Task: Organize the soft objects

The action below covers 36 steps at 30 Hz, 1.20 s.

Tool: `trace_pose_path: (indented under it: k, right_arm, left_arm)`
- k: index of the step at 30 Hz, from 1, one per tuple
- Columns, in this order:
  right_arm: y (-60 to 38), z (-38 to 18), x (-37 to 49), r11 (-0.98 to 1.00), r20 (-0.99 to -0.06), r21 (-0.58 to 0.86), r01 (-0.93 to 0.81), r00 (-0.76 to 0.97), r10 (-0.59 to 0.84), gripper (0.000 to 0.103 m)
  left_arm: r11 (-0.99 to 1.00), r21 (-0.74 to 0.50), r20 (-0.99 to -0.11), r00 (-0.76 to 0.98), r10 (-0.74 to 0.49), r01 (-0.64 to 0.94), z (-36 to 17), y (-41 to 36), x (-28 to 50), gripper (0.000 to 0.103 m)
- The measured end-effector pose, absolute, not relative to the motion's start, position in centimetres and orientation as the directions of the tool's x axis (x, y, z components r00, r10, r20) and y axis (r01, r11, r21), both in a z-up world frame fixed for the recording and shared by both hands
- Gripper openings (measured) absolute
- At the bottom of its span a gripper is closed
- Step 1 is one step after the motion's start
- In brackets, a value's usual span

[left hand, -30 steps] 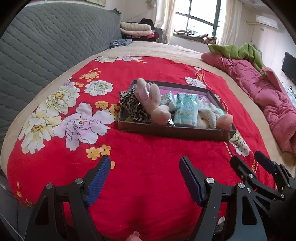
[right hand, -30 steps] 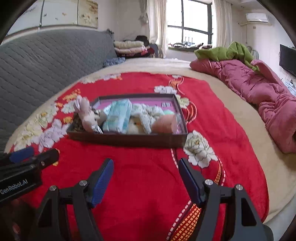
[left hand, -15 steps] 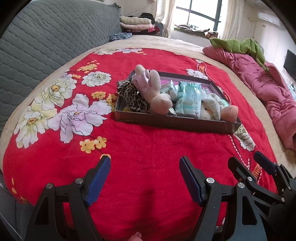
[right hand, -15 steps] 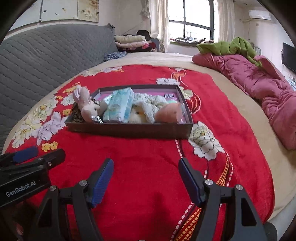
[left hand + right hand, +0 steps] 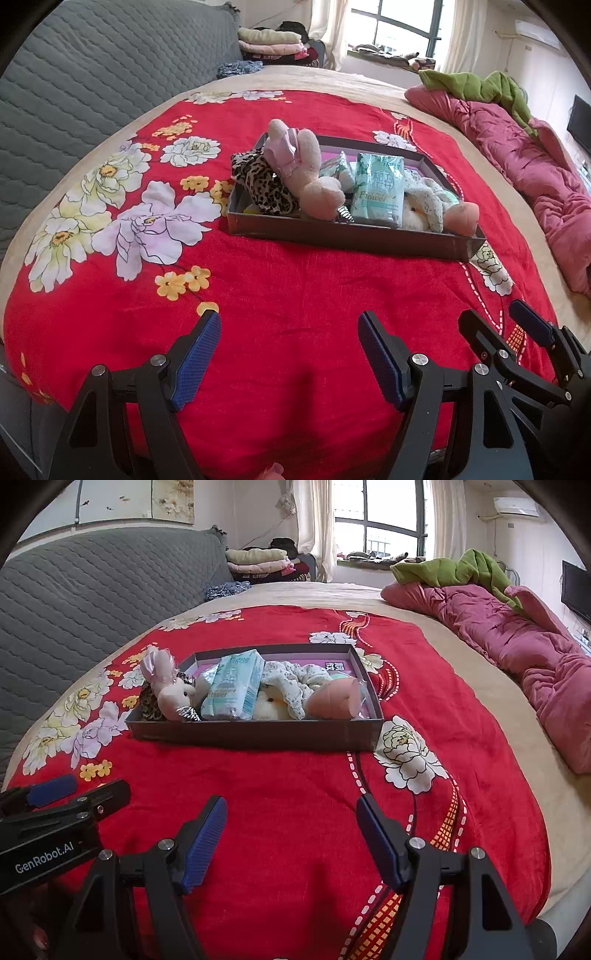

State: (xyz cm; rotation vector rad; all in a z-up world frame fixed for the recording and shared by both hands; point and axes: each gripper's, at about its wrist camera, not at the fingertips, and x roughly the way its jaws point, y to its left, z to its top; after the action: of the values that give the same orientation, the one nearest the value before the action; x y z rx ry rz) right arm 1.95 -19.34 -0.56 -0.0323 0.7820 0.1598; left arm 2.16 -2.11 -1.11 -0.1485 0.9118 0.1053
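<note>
Tray [image 5: 351,240]: holds the soft items together on the red blanket [image 5: 280,295], likely as a sorting bin.
Plush rabbit [image 5: 306,173]: lies in the tray's left part, beside the tissue pack [image 5: 378,188].
Left gripper [image 5: 288,354]: spread, empty, well short of the tray.
Right gripper [image 5: 291,834]: spread, empty, tray ahead.

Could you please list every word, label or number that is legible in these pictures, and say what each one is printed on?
"GenRobot.AI": white lettering on the body of the left gripper, in the right wrist view.
"Flower": on the pale green tissue pack in the tray; the larger characters above it are too blurred to read.
Black label on the tray's pink floor: too small to read.
</note>
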Motion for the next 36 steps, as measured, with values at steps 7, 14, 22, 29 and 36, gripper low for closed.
trace_pose_path:
  k: [7, 14, 22, 29, 36]
  right_arm:
    - [-19.32, -0.65, 1.97, 0.987, -0.707, 0.029, -0.156, 0.695, 0.13, 0.072]
    - [-19.5, -0.93, 2.09, 0.989, -0.715, 0.037, -0.142, 0.688, 0.126, 0.072]
    - [-19.35, -1.1, 2.06, 0.989, -0.714, 0.03, -0.146, 0.689, 0.124, 0.072]
    - [-19.39, -1.14, 2.09, 0.989, -0.714, 0.028, -0.142, 0.69, 0.12, 0.072]
    - [-19.16, -1.51, 2.19, 0.989, -0.72, 0.01, -0.145, 0.685, 0.107, 0.072]
  left_arm:
    - [0.984, -0.093, -0.795, 0.606, 0.017, -0.15, -1.28, -2.14, 2.14, 0.078]
    - [0.985, -0.085, -0.796, 0.605, 0.022, -0.148, -1.29, -2.24, 2.17, 0.078]
    - [0.985, -0.082, -0.796, 0.605, 0.025, -0.15, -1.23, -2.06, 2.11, 0.078]
    - [0.985, -0.076, -0.797, 0.603, 0.033, -0.155, -1.26, -1.98, 2.18, 0.078]
    - [0.983, -0.079, -0.797, 0.602, 0.039, -0.168, -1.2, -1.66, 2.24, 0.078]
